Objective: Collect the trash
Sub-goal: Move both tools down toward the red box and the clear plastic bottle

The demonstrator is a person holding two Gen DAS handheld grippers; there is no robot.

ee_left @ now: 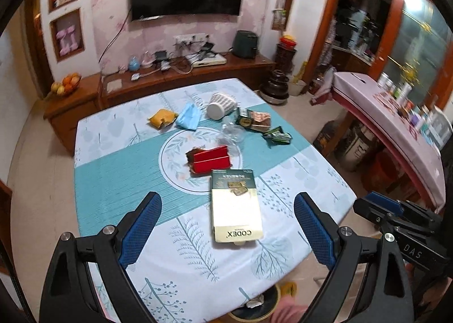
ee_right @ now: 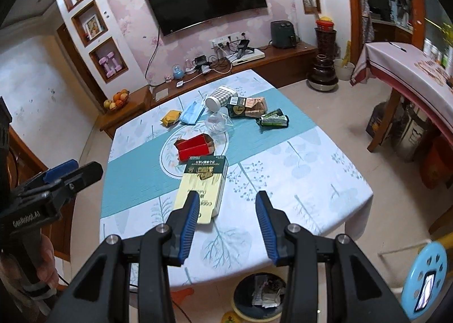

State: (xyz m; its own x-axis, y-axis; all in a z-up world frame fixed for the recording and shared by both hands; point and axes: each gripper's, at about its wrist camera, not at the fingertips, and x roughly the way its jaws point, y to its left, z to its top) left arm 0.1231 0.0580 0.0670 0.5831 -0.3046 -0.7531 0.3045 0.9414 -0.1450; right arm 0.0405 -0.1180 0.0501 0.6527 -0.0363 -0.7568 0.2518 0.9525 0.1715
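Observation:
Trash lies on the table (ee_left: 113,181): a cream and green CODEX box (ee_left: 236,205) nearest me, a red box (ee_left: 211,159), clear plastic (ee_left: 232,133), a yellow packet (ee_left: 162,118), a blue mask (ee_left: 189,116), a tipped checked cup (ee_left: 220,105), green and brown packs (ee_left: 253,120) and a green wrapper (ee_left: 278,136). My left gripper (ee_left: 228,218) is open above the CODEX box. My right gripper (ee_right: 226,204) is open just right of the same box (ee_right: 203,187). A bin (ee_right: 262,299) with crumpled trash sits on the floor below the table's near edge.
A wooden TV cabinet (ee_left: 175,79) with cables runs along the far wall. A second table (ee_left: 390,113) with bottles stands right. A blue stool (ee_right: 427,275) is at the lower right. A dark pot (ee_left: 276,88) sits on the floor.

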